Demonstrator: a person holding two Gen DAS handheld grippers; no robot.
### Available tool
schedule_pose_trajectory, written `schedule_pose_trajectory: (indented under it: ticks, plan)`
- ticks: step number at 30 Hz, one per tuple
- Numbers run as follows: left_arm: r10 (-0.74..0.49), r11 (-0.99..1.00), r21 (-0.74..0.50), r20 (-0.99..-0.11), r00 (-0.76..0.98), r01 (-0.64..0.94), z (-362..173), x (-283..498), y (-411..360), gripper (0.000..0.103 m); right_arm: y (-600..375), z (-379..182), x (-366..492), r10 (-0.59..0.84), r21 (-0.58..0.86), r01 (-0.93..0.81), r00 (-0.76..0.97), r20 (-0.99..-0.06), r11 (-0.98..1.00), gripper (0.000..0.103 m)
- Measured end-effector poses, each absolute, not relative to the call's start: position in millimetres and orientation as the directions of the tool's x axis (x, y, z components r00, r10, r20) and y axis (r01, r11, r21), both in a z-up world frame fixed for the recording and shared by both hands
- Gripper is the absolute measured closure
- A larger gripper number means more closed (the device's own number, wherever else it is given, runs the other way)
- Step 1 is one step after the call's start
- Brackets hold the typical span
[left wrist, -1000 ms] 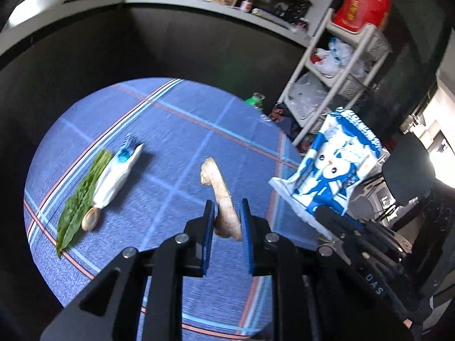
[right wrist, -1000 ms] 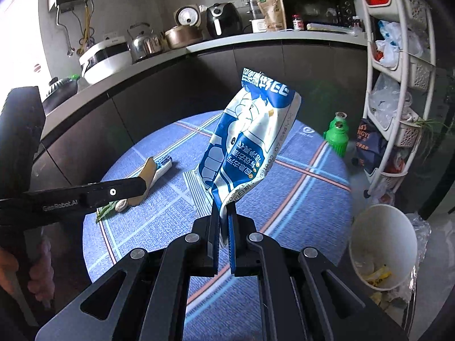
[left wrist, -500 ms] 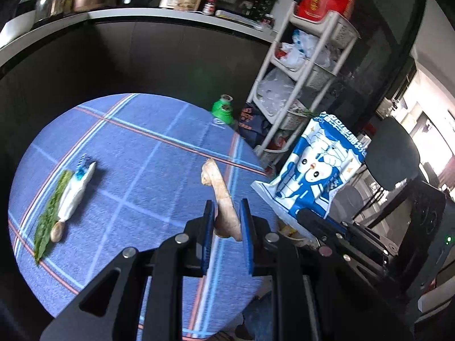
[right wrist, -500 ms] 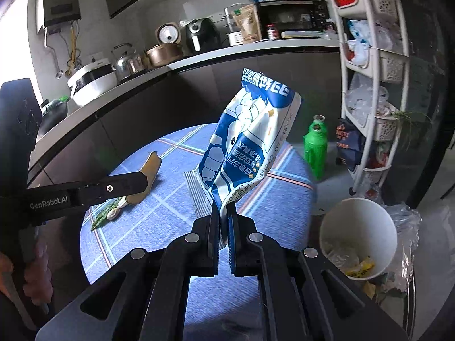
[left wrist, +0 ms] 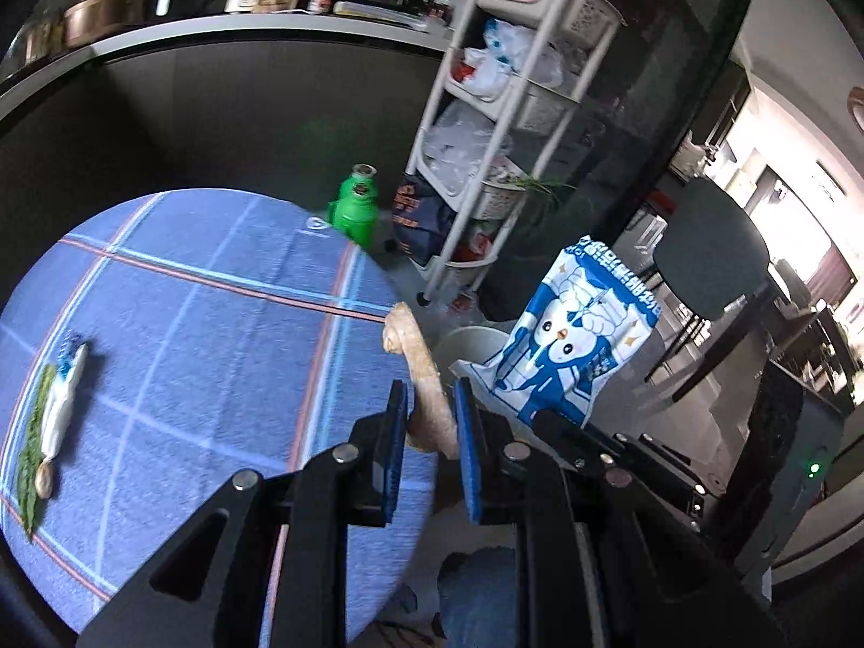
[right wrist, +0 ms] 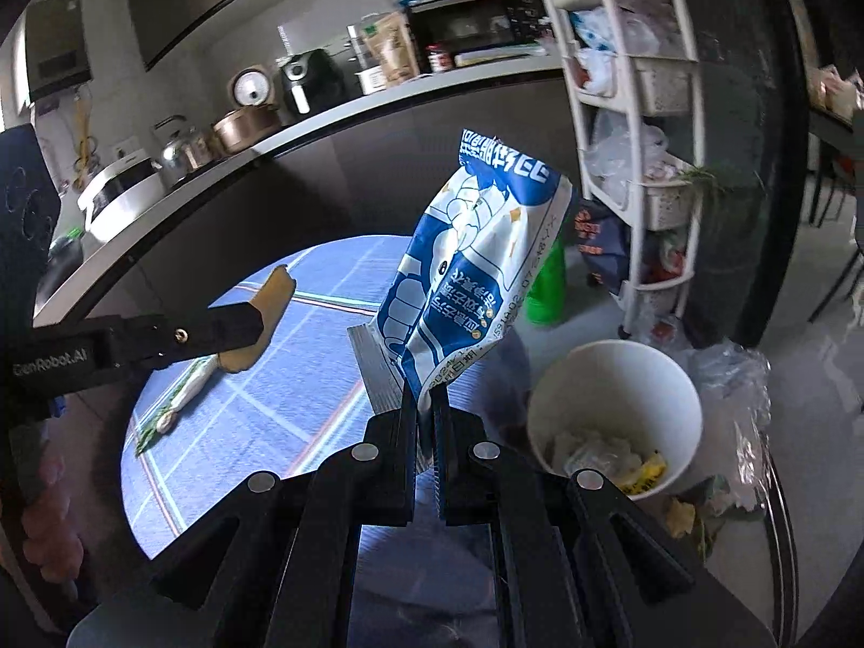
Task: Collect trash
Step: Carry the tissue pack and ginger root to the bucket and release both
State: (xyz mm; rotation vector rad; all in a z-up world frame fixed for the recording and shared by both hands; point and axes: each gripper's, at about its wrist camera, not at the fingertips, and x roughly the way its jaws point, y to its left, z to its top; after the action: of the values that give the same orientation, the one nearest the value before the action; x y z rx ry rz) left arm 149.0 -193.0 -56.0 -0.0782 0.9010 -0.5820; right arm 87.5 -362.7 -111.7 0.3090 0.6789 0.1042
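A tan peel (left wrist: 424,378) is clamped between the left gripper (left wrist: 427,416) pads. A blue-and-white wrapper (right wrist: 475,270) is pinched upright in the right gripper (right wrist: 426,405), left of the white bin (right wrist: 615,378).

The white bin (left wrist: 459,343) is mostly hidden behind the snack bag (left wrist: 572,335); the wrapper print (right wrist: 459,313) cannot be read.

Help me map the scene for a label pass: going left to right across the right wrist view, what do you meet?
Left claw holding a tan peel → blue and white snack bag pinched in the right claw → white trash bin → crumpled clear plastic bag.
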Motion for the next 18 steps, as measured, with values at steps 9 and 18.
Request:
schedule_pose_trajectory:
  ticks: [9,18]
  plan:
    - [-0.536,0.806,-0.309,-0.743,0.401,0.504,-70,160,-244,0.085,-400,-136,86,0.15,0.338,0.097,0.758,-0.635,0.936,0.098]
    - [-0.545,0.776,-0.313,-0.771,0.33,0.548,-94,178,-289,0.085,-434,-170,89,0.127,0.362,0.177,0.726,-0.676,0.915,0.098]
